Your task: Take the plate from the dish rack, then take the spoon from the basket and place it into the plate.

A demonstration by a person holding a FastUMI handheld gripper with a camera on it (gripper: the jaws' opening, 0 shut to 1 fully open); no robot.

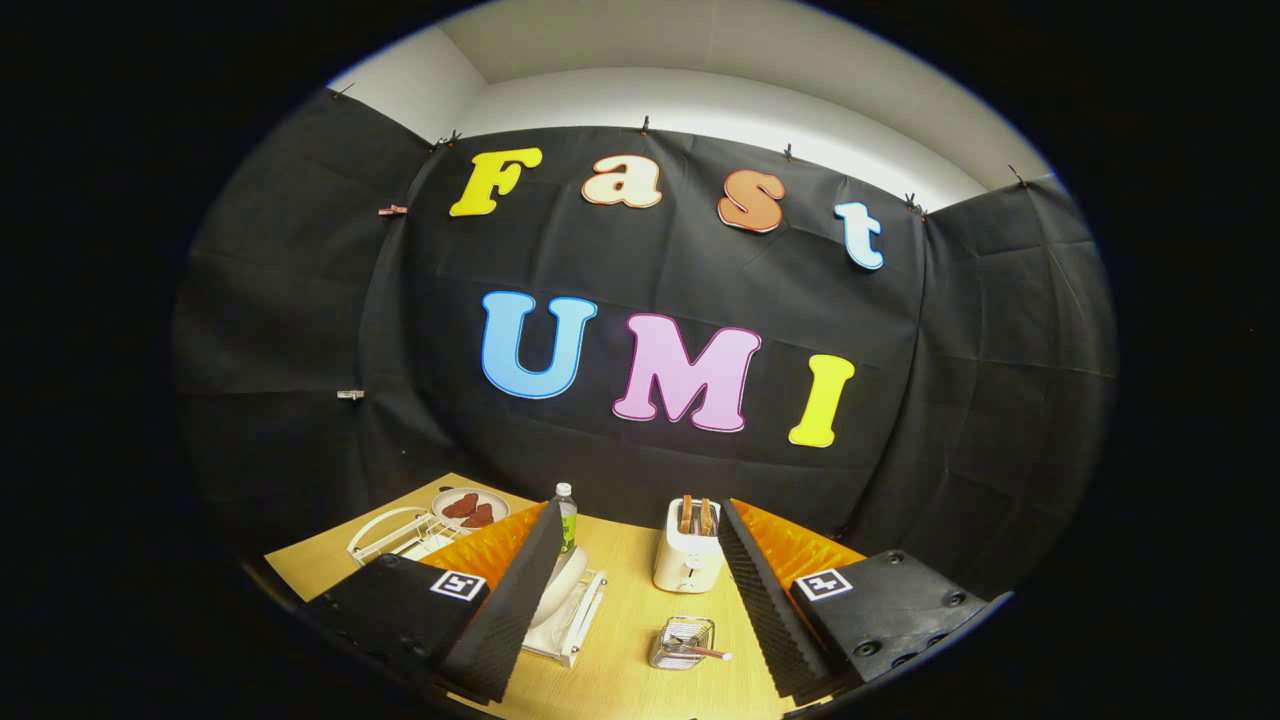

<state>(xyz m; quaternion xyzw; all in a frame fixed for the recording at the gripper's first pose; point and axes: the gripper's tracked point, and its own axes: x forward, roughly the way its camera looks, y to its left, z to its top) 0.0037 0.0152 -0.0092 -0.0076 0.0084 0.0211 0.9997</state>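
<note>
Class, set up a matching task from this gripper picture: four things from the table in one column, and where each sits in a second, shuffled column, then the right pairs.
Things
1. plate
2. spoon
3. toast
4. bottle

Places
A. in the toaster
B. behind the dish rack
C. upright in the dish rack
D. in the wire basket

Pairs: 1-C, 2-D, 3-A, 4-B.

The gripper is open, and all of these lie ahead of its fingers.
</note>
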